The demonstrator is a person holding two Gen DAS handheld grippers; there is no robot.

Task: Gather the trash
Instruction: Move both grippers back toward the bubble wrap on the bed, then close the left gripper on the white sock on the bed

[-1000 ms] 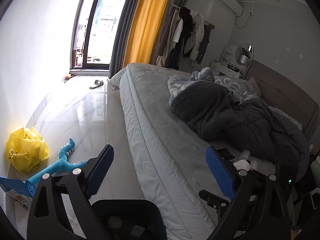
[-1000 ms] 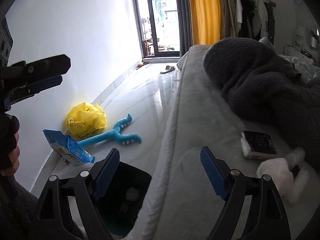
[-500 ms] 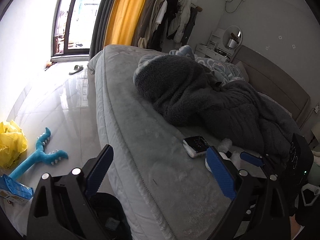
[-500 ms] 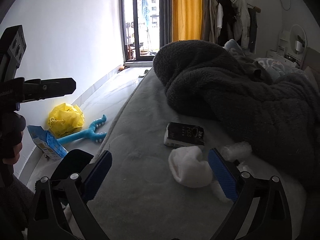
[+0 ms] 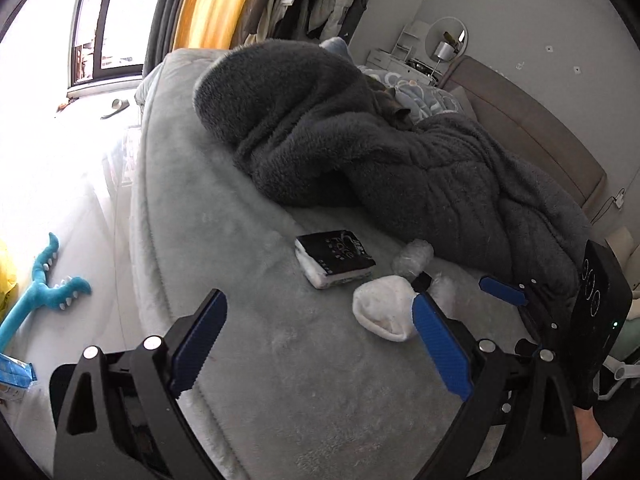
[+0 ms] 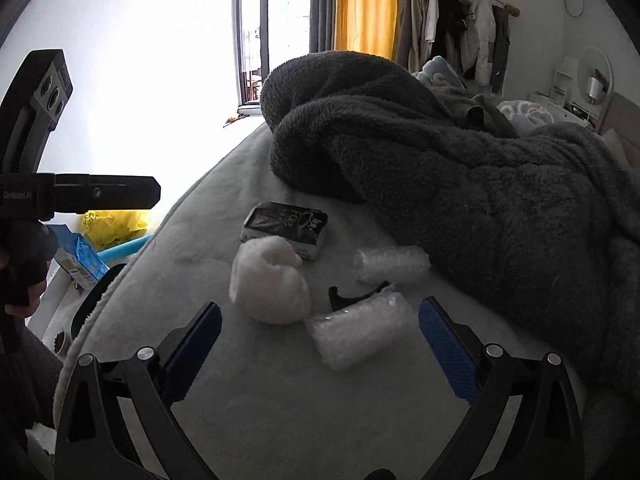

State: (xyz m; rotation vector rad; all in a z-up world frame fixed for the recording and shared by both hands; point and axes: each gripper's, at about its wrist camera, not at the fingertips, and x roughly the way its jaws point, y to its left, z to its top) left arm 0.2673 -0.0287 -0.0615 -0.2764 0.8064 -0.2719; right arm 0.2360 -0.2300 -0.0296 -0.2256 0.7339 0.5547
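right tool (image 6: 320, 344): jaws just opened wide, empty, over bubble-wrap roll (image 6: 358, 338) | left tool (image 5: 320, 344): wide open, empty | white wad (image 6: 270, 282), tissue pack (image 6: 286, 228): on bed (image 6: 280, 420)

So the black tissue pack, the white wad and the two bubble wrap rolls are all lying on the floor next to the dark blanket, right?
Not the floor. The black tissue pack, white wad and two bubble wrap rolls lie on the bed, beside the dark blanket. The right wrist view shows it.
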